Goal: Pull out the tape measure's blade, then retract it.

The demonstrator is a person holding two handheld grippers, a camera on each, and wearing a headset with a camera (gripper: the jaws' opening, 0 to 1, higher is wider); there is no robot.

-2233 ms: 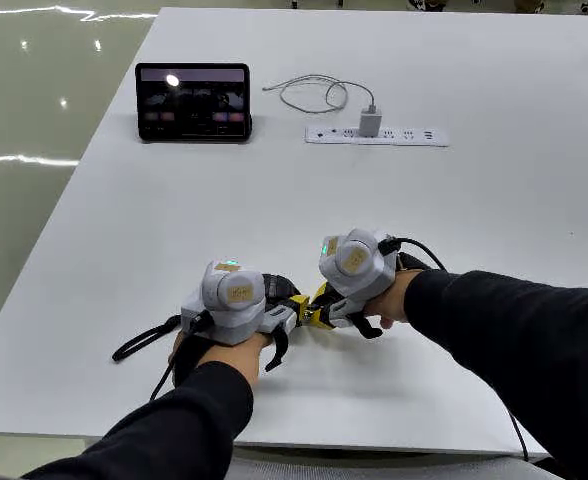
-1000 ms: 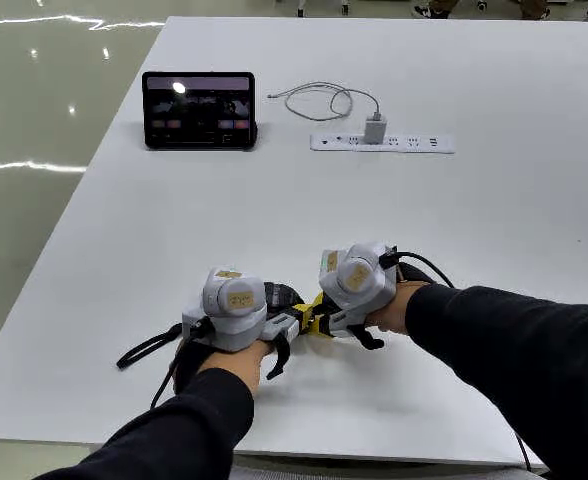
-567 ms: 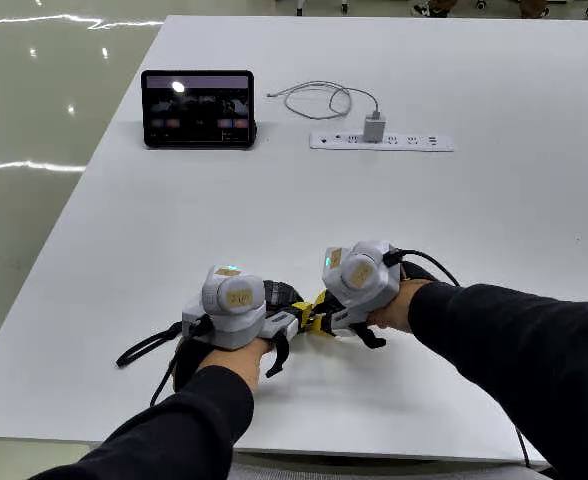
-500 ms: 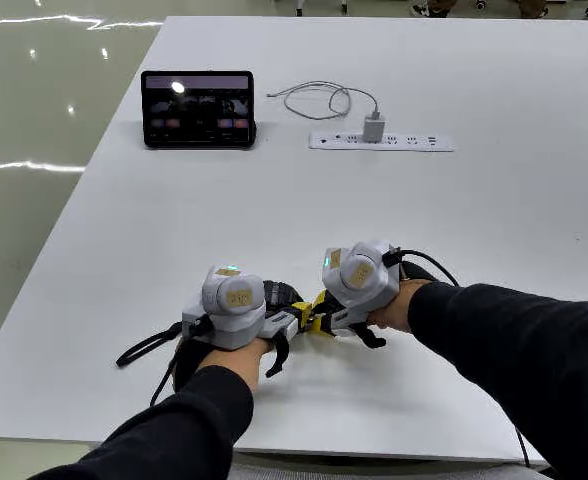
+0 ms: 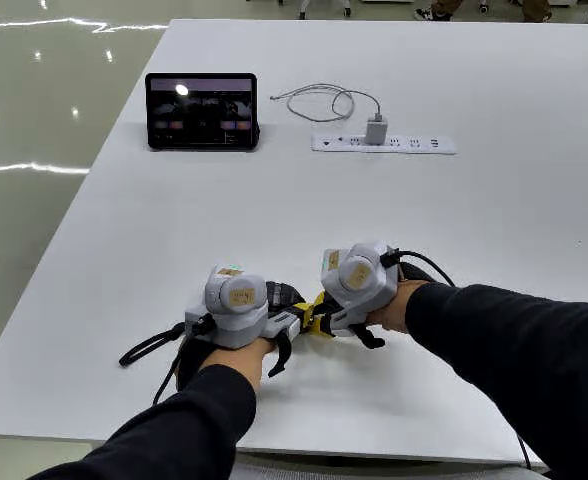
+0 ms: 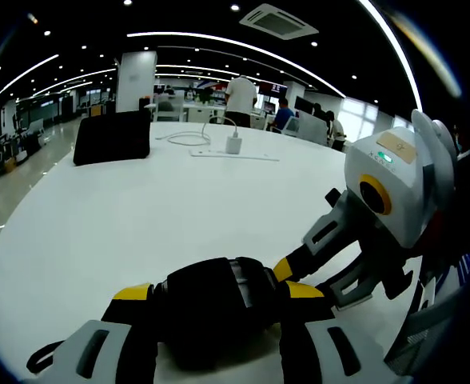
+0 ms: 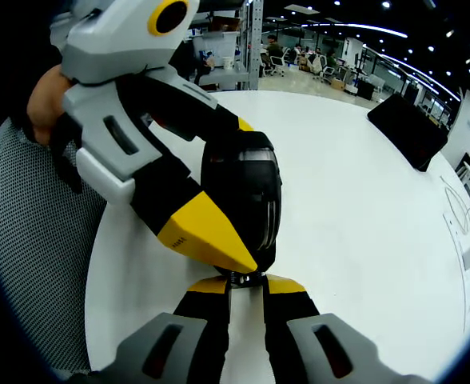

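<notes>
**Both claws on the tape measure, near edge of table**

Black tape measure (image 6: 219, 308) sits on the white table (image 5: 474, 200), close to its near edge, about mid-width. The left gripper (image 6: 219, 292) has its jaws clamped on either side of the case. The right gripper (image 7: 247, 282) has its jaws pinched together on the blade tip (image 7: 246, 276), which is right against the case. A tablet (image 5: 202, 110) sits at the table's far left.

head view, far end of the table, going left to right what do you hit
tablet → looped white cable → charger
</notes>
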